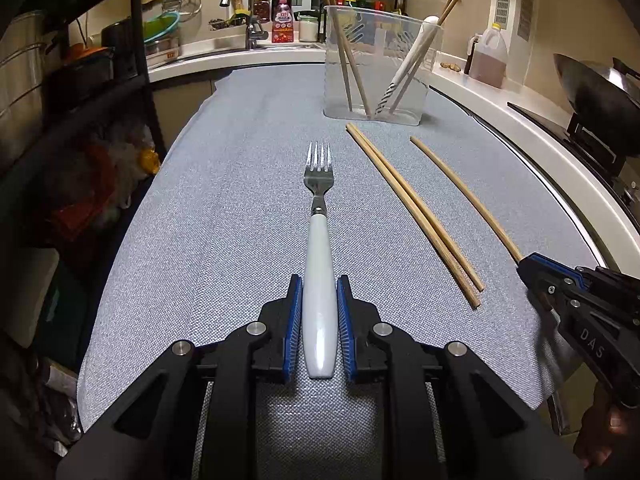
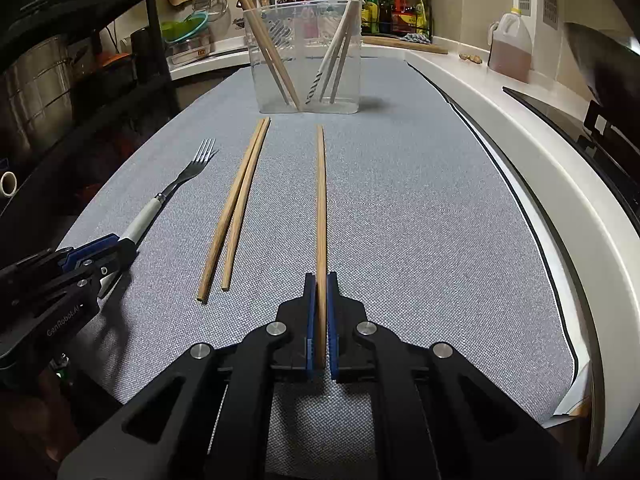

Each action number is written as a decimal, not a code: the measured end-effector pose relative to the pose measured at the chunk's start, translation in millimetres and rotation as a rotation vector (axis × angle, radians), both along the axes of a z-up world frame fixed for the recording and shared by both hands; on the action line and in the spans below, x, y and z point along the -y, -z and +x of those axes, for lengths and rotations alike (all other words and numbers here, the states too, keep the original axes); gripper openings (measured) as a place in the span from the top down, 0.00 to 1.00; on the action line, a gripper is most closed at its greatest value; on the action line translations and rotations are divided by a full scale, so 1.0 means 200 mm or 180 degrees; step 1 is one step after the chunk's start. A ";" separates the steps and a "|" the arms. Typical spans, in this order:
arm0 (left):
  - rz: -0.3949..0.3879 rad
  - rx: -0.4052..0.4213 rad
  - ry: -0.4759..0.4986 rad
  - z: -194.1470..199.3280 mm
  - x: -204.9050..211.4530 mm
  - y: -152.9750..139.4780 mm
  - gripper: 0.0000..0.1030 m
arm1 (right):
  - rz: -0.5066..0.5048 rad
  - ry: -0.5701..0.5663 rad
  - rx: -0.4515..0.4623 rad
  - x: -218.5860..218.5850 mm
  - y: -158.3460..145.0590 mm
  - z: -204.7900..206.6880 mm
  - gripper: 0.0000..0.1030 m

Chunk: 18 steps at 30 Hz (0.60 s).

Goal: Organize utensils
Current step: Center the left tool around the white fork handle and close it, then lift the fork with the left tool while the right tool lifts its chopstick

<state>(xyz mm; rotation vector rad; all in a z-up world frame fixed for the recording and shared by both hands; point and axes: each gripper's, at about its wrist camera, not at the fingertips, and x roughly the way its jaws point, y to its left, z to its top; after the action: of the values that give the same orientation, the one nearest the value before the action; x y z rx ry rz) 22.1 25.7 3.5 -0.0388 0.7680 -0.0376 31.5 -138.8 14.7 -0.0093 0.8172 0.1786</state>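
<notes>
A fork with a white handle (image 1: pixel 319 264) lies on the grey mat (image 1: pixel 240 200), tines pointing away. My left gripper (image 1: pixel 319 284) is shut on the fork's handle; it also shows in the right wrist view (image 2: pixel 120 246). My right gripper (image 2: pixel 321 280) is shut on the near end of a single wooden chopstick (image 2: pixel 321 200), which lies on the mat; this gripper also shows in the left wrist view (image 1: pixel 528 268). A pair of chopsticks (image 1: pixel 412 212) lies between the fork and the single one. A clear plastic holder (image 1: pixel 380 64) at the far end holds several chopsticks and a white utensil.
A white counter edge (image 1: pixel 540 152) runs along the right with an oil jug (image 1: pixel 490 58) and a wok (image 1: pixel 592 88) on the stove. A sink and faucet (image 1: pixel 246 12) stand behind the mat. Dark shelving (image 1: pixel 80 100) is on the left.
</notes>
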 end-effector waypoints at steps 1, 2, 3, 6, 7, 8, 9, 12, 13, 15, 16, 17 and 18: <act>0.0007 0.0003 0.0002 0.00 0.00 0.00 0.83 | 0.0001 0.0005 -0.0003 0.00 0.00 0.00 0.95; 0.0013 0.0007 0.0006 0.00 0.00 0.00 0.83 | -0.0001 0.0006 -0.0005 0.00 0.00 0.00 0.95; 0.0018 0.0010 0.0008 0.00 0.00 0.00 0.83 | -0.0004 0.0006 -0.0006 0.00 0.00 0.00 0.95; 0.0023 0.0022 0.0020 0.00 0.00 -0.01 0.83 | -0.0006 0.0015 0.0047 0.01 -0.04 -0.02 0.95; 0.0022 0.0043 0.0023 -0.01 0.00 -0.01 0.83 | -0.0014 0.0012 0.0083 0.01 -0.05 -0.03 0.95; 0.0024 0.0064 0.0025 -0.01 0.01 -0.02 0.83 | -0.0031 0.0010 0.0120 0.01 -0.07 -0.03 0.95; 0.0029 0.0095 0.0030 -0.02 0.00 -0.03 0.83 | -0.0042 0.0007 0.0149 0.01 -0.09 -0.04 0.95; 0.0037 0.0185 0.0056 -0.04 0.00 -0.06 0.83 | -0.0045 0.0026 0.0225 0.02 -0.14 -0.06 0.95; 0.0034 0.0215 0.0062 -0.05 0.00 -0.07 0.83 | -0.0048 0.0034 0.0248 0.03 -0.15 -0.07 0.95; 0.0026 0.0275 0.0072 -0.06 0.01 -0.10 0.83 | -0.0051 0.0040 0.0292 0.03 -0.18 -0.08 0.95; 0.0022 0.0302 0.0074 -0.07 0.01 -0.11 0.83 | -0.0053 0.0047 0.0318 0.04 -0.20 -0.08 0.95; 0.0012 0.0353 0.0075 -0.08 0.00 -0.13 0.83 | -0.0053 0.0053 0.0344 0.04 -0.22 -0.08 0.95; 0.0003 0.0392 0.0076 -0.09 0.00 -0.14 0.83 | -0.0059 0.0058 0.0387 0.05 -0.25 -0.09 0.95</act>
<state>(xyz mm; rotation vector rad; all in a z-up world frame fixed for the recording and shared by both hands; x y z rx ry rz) 4.9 25.9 32.0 -0.0263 0.6452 -0.0618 13.5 -148.8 63.9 -0.0299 0.6975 0.1519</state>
